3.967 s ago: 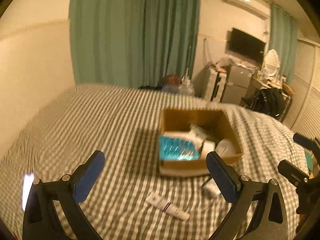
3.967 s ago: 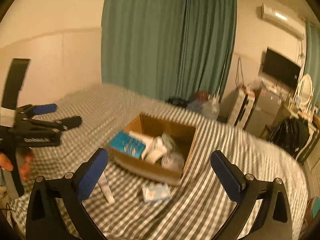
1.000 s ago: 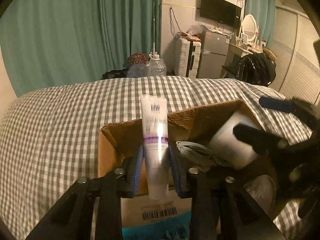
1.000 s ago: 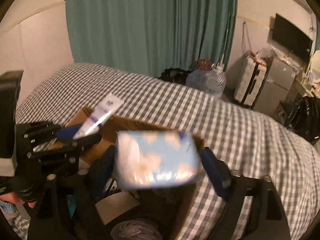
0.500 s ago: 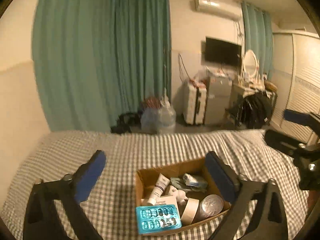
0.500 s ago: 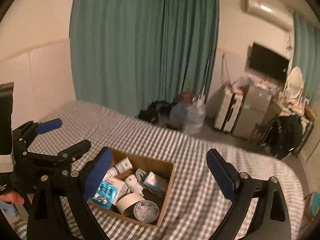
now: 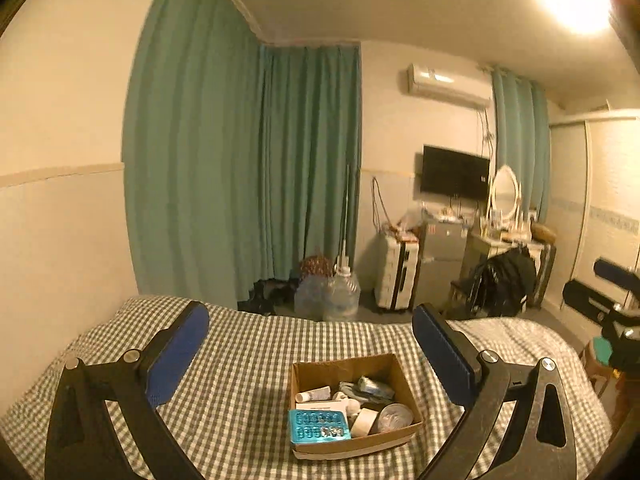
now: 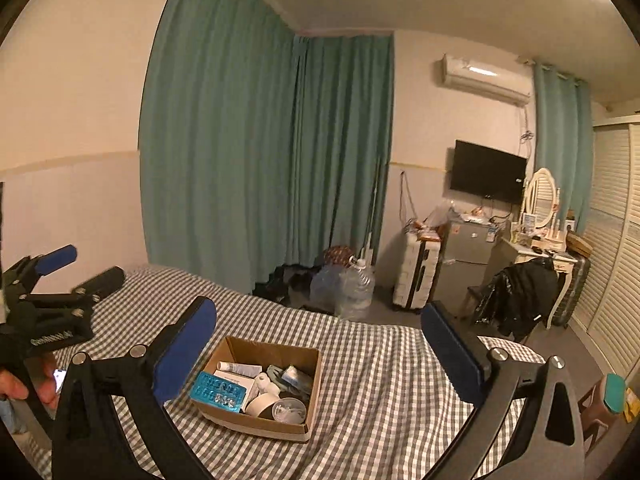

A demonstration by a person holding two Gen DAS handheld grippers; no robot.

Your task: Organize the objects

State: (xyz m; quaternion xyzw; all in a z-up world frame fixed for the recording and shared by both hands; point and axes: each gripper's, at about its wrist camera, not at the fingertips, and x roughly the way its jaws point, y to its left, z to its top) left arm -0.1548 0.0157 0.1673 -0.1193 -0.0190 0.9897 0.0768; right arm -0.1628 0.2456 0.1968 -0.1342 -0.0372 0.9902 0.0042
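I'm looking down on the checked bed [image 7: 248, 364] — big, filling the lower view. On it sits the cardboard box [image 7: 352, 446], open-topped. Inside I can see a blue blister pack [image 7: 319, 430] at the near left corner, a white tube [image 7: 313, 394] toward the back left, a tape roll [image 8: 262, 404] and a clear round lid [image 8: 289, 410] near the front. My left gripper [image 7: 310, 354] and right gripper [image 8: 318, 350] both hang high over the bed — fingers wide apart, gripping nothing.
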